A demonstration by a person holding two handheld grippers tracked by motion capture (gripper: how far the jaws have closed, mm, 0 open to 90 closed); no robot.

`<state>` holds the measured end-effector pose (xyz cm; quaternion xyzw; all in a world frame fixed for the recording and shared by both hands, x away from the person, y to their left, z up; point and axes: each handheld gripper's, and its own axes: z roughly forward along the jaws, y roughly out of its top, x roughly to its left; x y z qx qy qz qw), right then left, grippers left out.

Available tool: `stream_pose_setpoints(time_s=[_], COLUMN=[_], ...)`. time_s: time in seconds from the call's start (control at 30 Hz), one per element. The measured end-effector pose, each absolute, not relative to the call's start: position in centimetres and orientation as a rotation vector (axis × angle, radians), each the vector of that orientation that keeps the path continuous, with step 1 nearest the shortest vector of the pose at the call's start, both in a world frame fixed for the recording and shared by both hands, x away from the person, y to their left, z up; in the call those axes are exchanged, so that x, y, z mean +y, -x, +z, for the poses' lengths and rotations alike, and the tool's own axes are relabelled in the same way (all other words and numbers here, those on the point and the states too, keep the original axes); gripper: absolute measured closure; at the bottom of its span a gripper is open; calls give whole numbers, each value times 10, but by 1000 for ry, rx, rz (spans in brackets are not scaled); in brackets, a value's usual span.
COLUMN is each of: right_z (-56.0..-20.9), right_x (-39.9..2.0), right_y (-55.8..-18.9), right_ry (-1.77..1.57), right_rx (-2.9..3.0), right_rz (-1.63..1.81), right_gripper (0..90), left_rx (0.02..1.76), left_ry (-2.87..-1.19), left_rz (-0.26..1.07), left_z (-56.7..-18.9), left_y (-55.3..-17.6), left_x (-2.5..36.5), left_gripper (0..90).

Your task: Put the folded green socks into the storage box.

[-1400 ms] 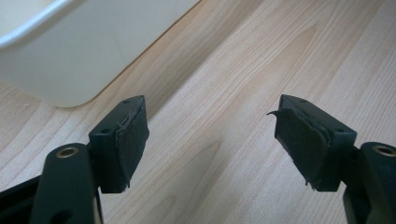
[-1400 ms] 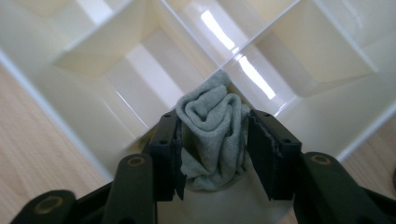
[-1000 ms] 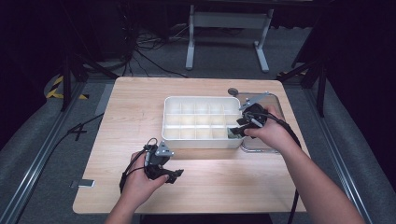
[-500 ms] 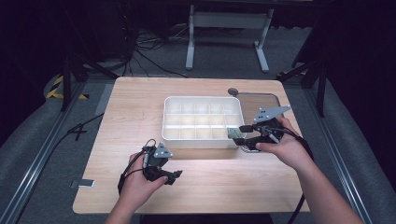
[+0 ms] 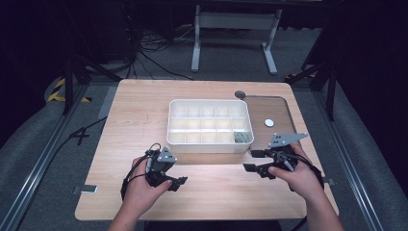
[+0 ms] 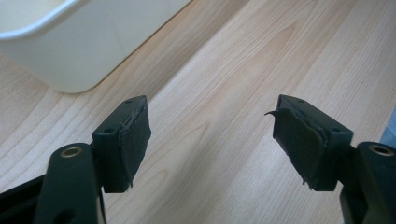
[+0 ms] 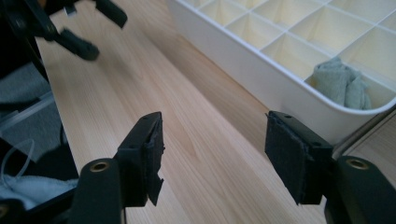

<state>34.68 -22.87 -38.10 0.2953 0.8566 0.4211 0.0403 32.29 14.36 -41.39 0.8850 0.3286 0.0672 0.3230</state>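
A white compartment box point(image 5: 179, 126) stands mid-table. A small grey-green cloth point(image 5: 242, 137) lies bunched in its front right compartment, and it shows in the right gripper view too, cloth point(image 7: 343, 84) inside the box point(image 7: 261, 74). My right gripper point(image 5: 248, 160) hovers over bare wood just in front of the box's right corner. Its jaws have just been opening and stand open with nothing between them point(image 7: 215, 158). My left gripper point(image 5: 179, 183) rests low at the front left, open and empty point(image 6: 212, 144), with the box's corner point(image 6: 70, 51) ahead of it.
A brown tray point(image 5: 284, 113) lies right of the box with a small white disc point(image 5: 269, 123) on it. A dark round piece point(image 5: 239, 94) sits at the tray's far corner. The other hand's gripper point(image 7: 79, 28) appears farther off in the right gripper view. Bare wood stretches in front of the box.
My right gripper drew back from the box's front right compartment toward the table's front edge, and its jaws widened. The cloth stays in the compartment. The left hand kept still.
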Motion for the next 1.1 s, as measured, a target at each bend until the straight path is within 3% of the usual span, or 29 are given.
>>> stream_pose_setpoints(time_s=[0.47, 0.57, 1.1], right_z=[-414, -422, -468], right_x=[-229, -229, -226], right_y=[-338, -337, -324], right_ry=[-871, -877, -844], right_rx=[2676, 2681, 2724], right_rz=[1190, 1178, 1140], right_gripper=[314, 288, 247], left_rx=[833, 769, 764], left_ry=[-2336, -2352, -2378], left_rz=[169, 142, 158], left_z=[-416, -418, -436], left_y=[-325, -323, -329], left_x=[142, 144, 140], left_gripper=[241, 165, 168])
